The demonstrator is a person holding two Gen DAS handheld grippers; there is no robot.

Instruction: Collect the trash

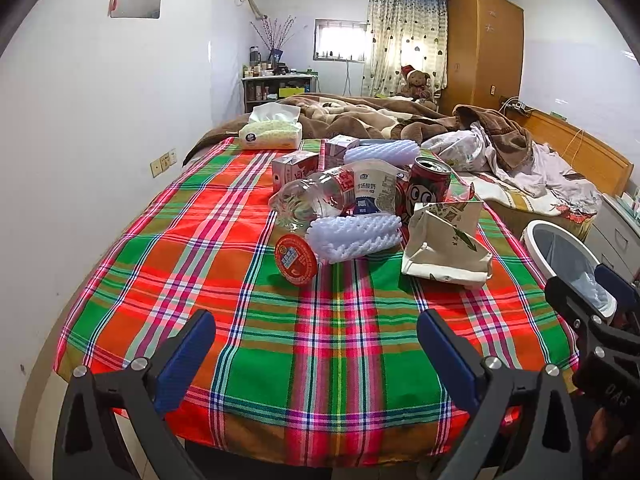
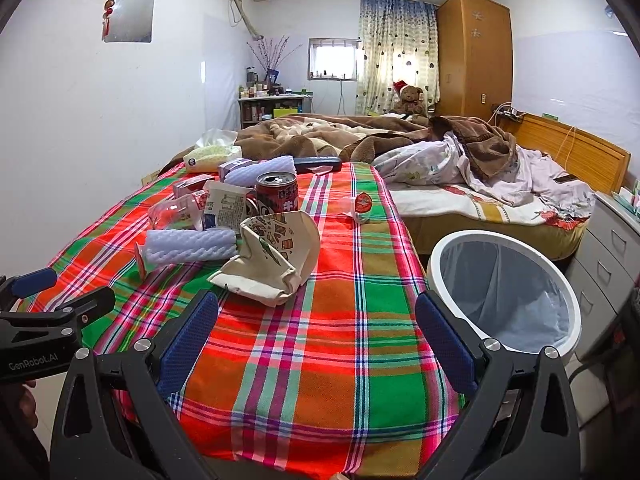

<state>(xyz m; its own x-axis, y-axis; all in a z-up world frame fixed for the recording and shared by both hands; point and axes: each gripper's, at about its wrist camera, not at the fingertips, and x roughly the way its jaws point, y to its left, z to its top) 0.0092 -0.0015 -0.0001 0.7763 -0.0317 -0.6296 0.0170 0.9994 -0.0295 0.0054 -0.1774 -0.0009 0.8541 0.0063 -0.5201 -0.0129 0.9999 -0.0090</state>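
Note:
Trash lies in a heap on the plaid tablecloth (image 1: 224,248): a crushed clear bottle (image 1: 308,200), a red can (image 1: 426,188), a yogurt carton (image 1: 370,192), white foam nets (image 1: 356,236), a red-lidded cup (image 1: 295,258), a crumpled paper box (image 1: 444,248) and small milk cartons (image 1: 292,168). The same heap shows in the right wrist view, with the paper box (image 2: 272,260), the can (image 2: 277,196) and a small cup (image 2: 362,206) apart to the right. My left gripper (image 1: 316,340) is open and empty near the table's front edge. My right gripper (image 2: 316,320) is open and empty, beside the white bin (image 2: 440,248).
The lined white bin (image 1: 538,232) stands on the floor right of the table. A tissue pack (image 1: 272,130) lies at the table's far end. An unmade bed (image 2: 460,168) with blankets lies behind. Drawers (image 2: 612,252) stand at far right; a white wall runs along the left.

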